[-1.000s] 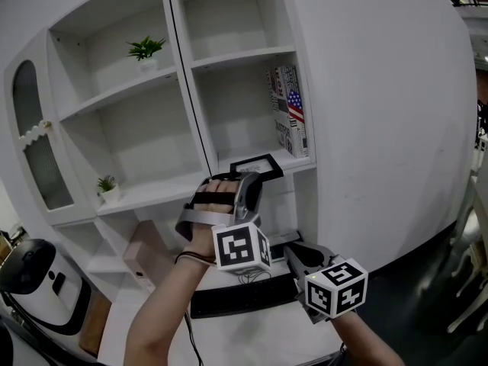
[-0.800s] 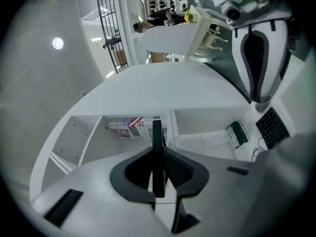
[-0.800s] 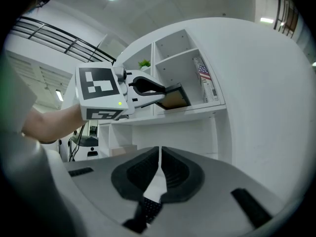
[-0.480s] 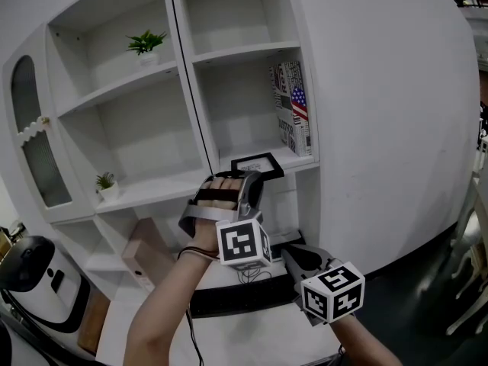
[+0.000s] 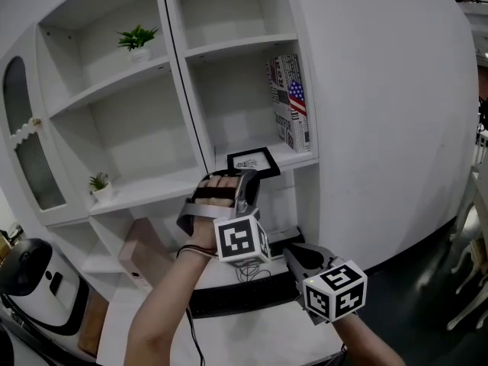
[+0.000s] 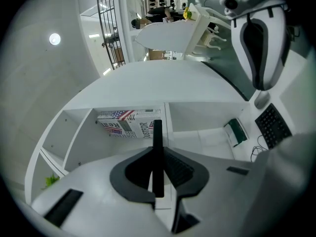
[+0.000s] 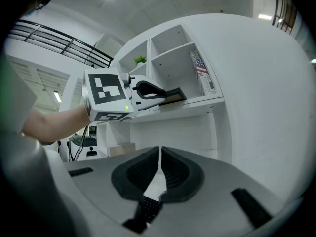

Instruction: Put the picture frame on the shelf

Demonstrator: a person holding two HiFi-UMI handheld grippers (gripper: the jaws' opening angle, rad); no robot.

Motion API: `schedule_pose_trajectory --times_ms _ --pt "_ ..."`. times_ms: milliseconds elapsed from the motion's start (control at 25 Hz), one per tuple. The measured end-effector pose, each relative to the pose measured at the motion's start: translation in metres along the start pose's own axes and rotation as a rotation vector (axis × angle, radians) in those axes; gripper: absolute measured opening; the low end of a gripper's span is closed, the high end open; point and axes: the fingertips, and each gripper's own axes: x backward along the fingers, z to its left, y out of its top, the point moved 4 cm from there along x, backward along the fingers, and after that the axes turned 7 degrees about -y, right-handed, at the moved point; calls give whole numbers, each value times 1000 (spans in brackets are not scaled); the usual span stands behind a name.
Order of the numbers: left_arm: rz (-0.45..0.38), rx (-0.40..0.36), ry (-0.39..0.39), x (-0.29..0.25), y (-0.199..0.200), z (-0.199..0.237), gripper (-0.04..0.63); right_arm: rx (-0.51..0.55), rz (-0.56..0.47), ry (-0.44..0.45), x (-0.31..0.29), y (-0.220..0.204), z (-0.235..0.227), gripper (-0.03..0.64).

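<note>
A small black picture frame (image 5: 252, 162) lies almost flat over the front edge of the right-hand shelf (image 5: 293, 155), held by my left gripper (image 5: 242, 183). In the left gripper view the frame (image 6: 157, 154) shows edge-on as a dark bar clamped between the jaws. The right gripper view catches the frame (image 7: 172, 96) sticking out of the left gripper (image 7: 148, 90) at shelf height. My right gripper (image 5: 299, 256) hangs lower, in front of the desk, its jaws pressed together with nothing in them (image 7: 159, 174).
A stack of printed books (image 5: 290, 103) stands at the right of that same shelf. Small potted plants (image 5: 135, 39) (image 5: 98, 183) sit on the left-hand shelves. A black keyboard (image 5: 236, 294) lies on the desk below, a white appliance (image 5: 42, 284) at lower left.
The left gripper has carried the frame slightly farther in over the shelf edge, and the head view has swung a little. The right gripper has hardly moved.
</note>
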Motion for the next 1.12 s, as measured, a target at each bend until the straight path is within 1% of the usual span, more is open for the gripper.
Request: schedule_pose_trajectory --times_ms 480,920,1120 --pt "15 14 -32 -15 -8 1 60 1 3 -21 -3 -1 -9 3" --pt "26 20 -37 -27 -12 2 61 -7 10 -28 -4 -4 -16 3" --pt "34 36 -43 -33 -14 3 61 -9 14 -29 -5 -5 -20 3"
